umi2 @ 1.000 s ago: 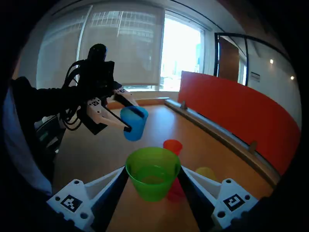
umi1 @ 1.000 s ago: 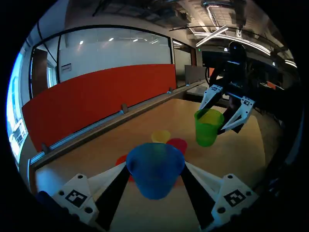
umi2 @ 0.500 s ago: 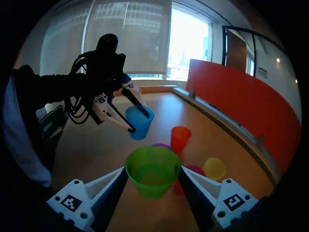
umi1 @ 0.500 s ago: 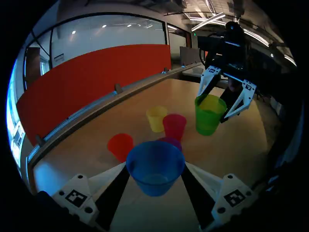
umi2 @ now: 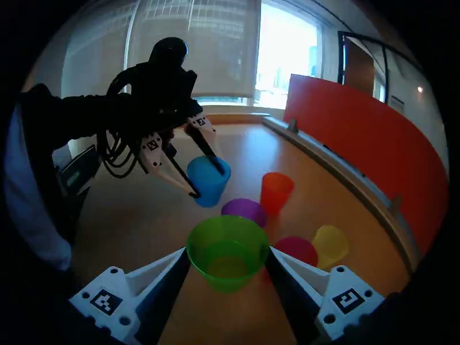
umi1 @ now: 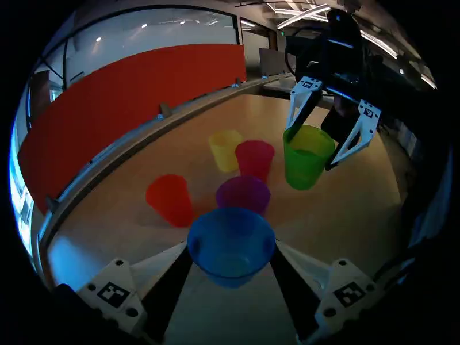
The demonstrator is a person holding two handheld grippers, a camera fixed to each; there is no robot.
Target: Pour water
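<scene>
Each tool was clamped on a cup. The left tool (umi1: 231, 248) had its two fingers pressed to the sides of the blue cup (umi2: 208, 179), and the right tool (umi2: 227, 253) gripped the green cup (umi1: 305, 158) the same way. Both cups were upright and held over the desk (umi1: 345, 213), near one another but apart. Between them stood four loose cups, orange (umi1: 169, 198), purple (umi1: 243, 194), pink (umi1: 254, 158) and yellow (umi1: 225, 148), packed close together. The green cup seemed to hold a little water, though I could not be sure.

The risks looked plain to me. Thin plastic squeezed at the sides could bow or slip as a cup tipped, and the water would land on the desk. A pour begun with the rims apart would miss — and a low swing of either tool could knock the standing cups over.
</scene>
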